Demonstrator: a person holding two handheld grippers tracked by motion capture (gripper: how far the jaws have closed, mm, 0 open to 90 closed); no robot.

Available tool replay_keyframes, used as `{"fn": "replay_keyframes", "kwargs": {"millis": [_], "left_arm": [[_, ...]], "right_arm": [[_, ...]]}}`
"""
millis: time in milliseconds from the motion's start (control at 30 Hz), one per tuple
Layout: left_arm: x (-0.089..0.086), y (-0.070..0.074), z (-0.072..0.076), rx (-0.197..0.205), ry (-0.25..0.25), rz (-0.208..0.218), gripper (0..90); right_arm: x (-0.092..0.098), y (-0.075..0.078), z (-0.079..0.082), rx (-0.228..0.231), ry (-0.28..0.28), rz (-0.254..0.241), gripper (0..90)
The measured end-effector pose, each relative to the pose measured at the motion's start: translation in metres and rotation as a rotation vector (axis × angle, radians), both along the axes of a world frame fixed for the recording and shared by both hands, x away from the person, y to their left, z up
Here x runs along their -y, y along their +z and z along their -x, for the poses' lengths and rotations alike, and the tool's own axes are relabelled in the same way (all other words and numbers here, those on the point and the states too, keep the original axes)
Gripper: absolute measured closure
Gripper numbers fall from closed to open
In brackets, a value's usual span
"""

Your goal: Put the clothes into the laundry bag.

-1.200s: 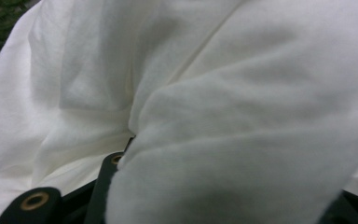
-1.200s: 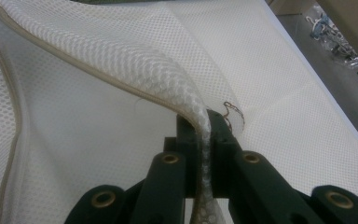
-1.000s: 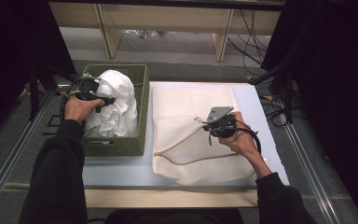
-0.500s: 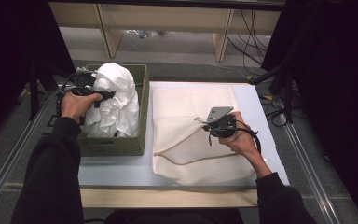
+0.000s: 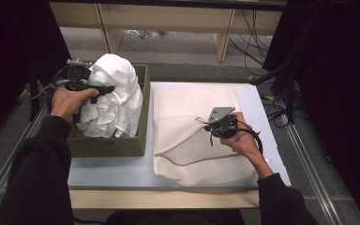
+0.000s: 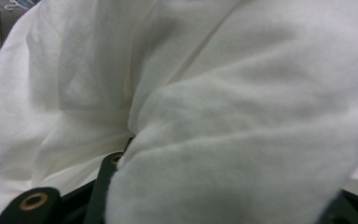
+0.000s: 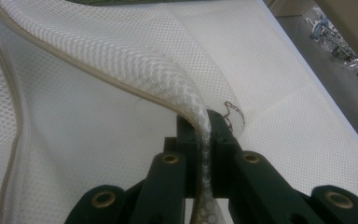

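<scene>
A bundle of white cloth hangs half out of the green woven basket at the left. My left gripper is shut on its upper part. In the left gripper view the cloth drapes over the black jaws. A cream mesh bag with an open zipper lies flat on the table to the right. My right gripper is shut on the bag's upper zipper edge and lifts it slightly. In the right gripper view the mesh is pinched between the fingertips of that gripper.
The pale table top has a bare strip in front of the basket. Shelving legs and cables lie on the floor beyond the far edge. Metal rails run along both sides of the table.
My left hand has risen and drawn the white cloth higher out of the basket. The right hand and the bag's edge have stayed where they were.
</scene>
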State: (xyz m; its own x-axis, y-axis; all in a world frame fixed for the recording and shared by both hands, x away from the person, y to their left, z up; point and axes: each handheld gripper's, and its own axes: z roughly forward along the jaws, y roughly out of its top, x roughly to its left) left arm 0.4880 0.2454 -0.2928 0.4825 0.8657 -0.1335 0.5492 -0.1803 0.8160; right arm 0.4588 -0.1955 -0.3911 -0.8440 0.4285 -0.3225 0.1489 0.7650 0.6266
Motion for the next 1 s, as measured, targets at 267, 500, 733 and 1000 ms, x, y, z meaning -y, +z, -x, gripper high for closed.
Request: {"fn": "replay_keyframes", "kwargs": {"millis": [267,500,733,1000], "left_arm": [[0.008,0.026,0.03,0.016,-0.08,-0.014,56.6],[0.014,0.042,0.052,0.035,-0.135,0.008,56.5],[0.022,0.044,0.07,0.029,-0.172,0.06,56.4],[0.04,0.037,0.092,0.026,-0.265,0.122,56.3]], "right_arm": [[0.0,0.002,0.0,0.018,0.006,-0.006,86.4],[0.0,0.007,-0.001,0.029,0.001,-0.016,86.4],[0.0,0.007,-0.002,0.019,-0.009,-0.024,86.5],[0.001,0.007,-0.004,0.028,0.0,-0.022,86.4]]}}
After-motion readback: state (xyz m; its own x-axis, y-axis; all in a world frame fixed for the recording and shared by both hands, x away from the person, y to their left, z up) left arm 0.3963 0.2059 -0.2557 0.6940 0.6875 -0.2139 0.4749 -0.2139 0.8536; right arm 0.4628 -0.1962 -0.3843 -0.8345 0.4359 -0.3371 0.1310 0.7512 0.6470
